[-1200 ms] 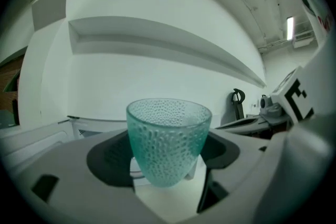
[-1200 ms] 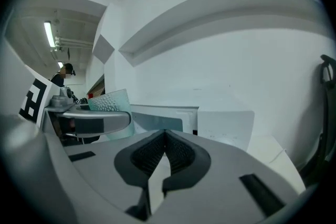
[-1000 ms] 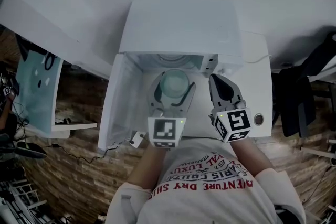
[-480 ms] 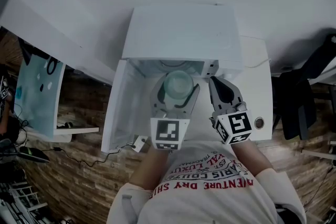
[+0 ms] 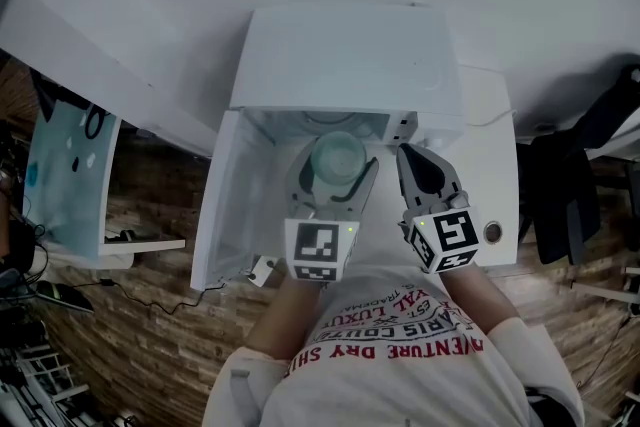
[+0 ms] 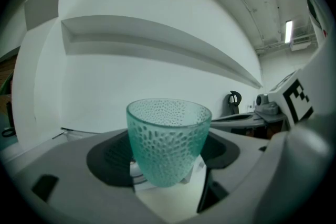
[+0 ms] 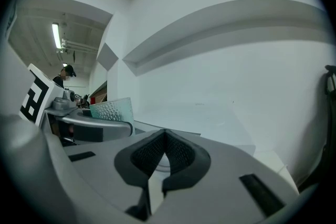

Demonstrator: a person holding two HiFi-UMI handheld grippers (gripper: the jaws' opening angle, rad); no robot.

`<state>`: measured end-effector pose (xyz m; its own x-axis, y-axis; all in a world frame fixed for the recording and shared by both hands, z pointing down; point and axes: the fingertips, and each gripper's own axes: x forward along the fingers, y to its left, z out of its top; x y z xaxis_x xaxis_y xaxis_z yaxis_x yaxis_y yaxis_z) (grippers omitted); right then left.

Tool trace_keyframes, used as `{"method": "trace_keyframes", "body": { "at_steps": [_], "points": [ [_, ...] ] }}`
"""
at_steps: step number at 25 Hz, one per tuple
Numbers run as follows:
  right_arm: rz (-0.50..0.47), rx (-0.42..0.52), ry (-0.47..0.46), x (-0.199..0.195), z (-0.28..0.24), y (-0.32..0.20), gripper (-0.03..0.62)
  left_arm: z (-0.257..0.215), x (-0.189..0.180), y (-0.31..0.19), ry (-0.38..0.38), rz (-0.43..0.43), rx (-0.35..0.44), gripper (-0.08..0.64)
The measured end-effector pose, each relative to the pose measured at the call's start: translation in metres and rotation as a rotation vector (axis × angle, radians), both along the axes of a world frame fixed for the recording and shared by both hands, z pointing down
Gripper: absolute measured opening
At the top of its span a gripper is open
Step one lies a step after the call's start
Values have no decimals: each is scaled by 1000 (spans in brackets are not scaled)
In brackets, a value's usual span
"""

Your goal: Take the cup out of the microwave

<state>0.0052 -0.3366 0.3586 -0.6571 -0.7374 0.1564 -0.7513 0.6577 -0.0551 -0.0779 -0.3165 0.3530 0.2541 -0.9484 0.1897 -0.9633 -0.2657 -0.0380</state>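
Note:
A teal textured glass cup [image 5: 338, 158] hangs in front of the open white microwave [image 5: 345, 50], whose door [image 5: 225, 200] swings out to the left. My left gripper [image 5: 336, 167] is shut on the cup, one wide-set jaw on each side. In the left gripper view the cup [image 6: 168, 139] stands upright between the dark pads [image 6: 107, 157], with white wall behind it. My right gripper [image 5: 412, 155] sits just right of the cup, shut with nothing in it. Its pads [image 7: 176, 152] meet in the right gripper view, where the cup's rim [image 7: 111, 109] shows at the left.
The microwave stands on a white counter [image 5: 490, 125] against a white wall. A small round knob [image 5: 492, 229] sits on the counter right of my right gripper. Dark clothing [image 5: 585, 165] hangs at the far right, and a pale blue panel [image 5: 65, 170] is at the left over the wooden floor.
The head view has shifted a little. Both grippers and the cup keep their places.

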Motion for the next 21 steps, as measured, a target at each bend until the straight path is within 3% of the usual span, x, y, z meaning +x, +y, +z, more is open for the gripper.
{"method": "trace_keyframes", "body": {
  "at_steps": [21],
  "points": [
    [9,-36,22,3,16,-5,12,24,-2,-8,12,-10,-61,375]
  ]
}}
